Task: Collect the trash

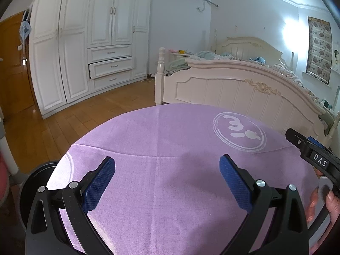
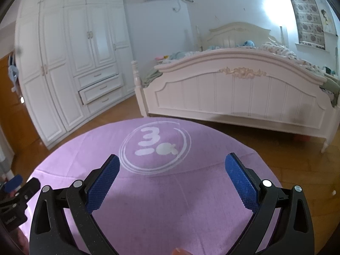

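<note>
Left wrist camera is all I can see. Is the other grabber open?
Observer: Yes, the right gripper is open, its blue pads apart above the round purple tablecloth.
Operator: Any trash on the floor?
Observer: A small white bit lies on the wooden floor right of the cloth; I cannot tell what.
Operator: And under the bed?
Observer: Something reddish-orange sits beneath the white bed's footboard.

Matt woven lilac tablecloth (image 1: 170,191), glossy wood floor (image 1: 63,123), textured blue rubbery pads (image 2: 104,187) w/ matt black plastic.
</note>
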The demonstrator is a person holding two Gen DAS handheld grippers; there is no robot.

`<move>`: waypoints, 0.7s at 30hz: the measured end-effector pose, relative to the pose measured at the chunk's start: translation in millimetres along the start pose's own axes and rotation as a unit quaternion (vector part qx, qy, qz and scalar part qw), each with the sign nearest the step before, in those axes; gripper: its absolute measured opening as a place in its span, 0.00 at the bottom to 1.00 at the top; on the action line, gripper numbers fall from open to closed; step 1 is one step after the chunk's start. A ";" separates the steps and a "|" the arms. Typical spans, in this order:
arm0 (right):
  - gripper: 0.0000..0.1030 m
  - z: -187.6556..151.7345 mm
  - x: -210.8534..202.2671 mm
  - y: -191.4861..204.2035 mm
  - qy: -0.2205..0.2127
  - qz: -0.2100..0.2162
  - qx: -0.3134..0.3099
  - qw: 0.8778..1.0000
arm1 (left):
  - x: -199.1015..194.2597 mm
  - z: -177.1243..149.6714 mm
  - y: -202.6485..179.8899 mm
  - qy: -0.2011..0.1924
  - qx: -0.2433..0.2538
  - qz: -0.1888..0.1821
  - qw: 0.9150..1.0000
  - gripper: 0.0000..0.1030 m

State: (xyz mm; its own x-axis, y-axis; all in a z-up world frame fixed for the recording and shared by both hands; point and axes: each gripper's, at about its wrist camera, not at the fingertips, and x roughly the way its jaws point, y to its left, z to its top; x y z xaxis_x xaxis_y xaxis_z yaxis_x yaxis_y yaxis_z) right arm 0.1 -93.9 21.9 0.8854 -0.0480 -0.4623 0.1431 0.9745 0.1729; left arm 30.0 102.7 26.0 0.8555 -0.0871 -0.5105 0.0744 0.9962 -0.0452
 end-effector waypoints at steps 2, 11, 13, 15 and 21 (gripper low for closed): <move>0.95 -0.2 -0.5 0.5 0.000 0.000 0.000 1.000 | -0.2 -0.4 -1.6 0.000 0.002 0.002 1.000 0.95; 0.95 0.6 0.8 0.6 0.001 0.001 0.000 1.000 | -1.2 -0.7 -2.8 -0.001 0.000 0.004 1.000 0.95; 0.95 0.5 0.8 0.7 0.001 0.001 0.000 1.000 | -1.3 -0.5 -3.3 -0.001 0.001 0.003 1.000 0.95; 0.95 0.4 0.8 0.8 0.001 0.001 0.000 1.000 | -1.5 -0.5 -3.6 -0.001 0.002 0.003 1.000 0.95; 0.95 0.6 0.9 0.7 0.001 0.001 0.000 1.000 | -1.9 0.8 -4.2 0.000 0.005 0.001 1.000 0.95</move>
State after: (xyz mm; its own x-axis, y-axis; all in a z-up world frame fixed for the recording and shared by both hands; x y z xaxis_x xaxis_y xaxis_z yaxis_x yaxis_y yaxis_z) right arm 1.3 -93.4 22.2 0.8849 -0.0450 -0.4635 0.1411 0.9744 0.1749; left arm 28.5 98.7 27.8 0.8554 -0.0852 -0.5110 0.0779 0.9963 -0.0356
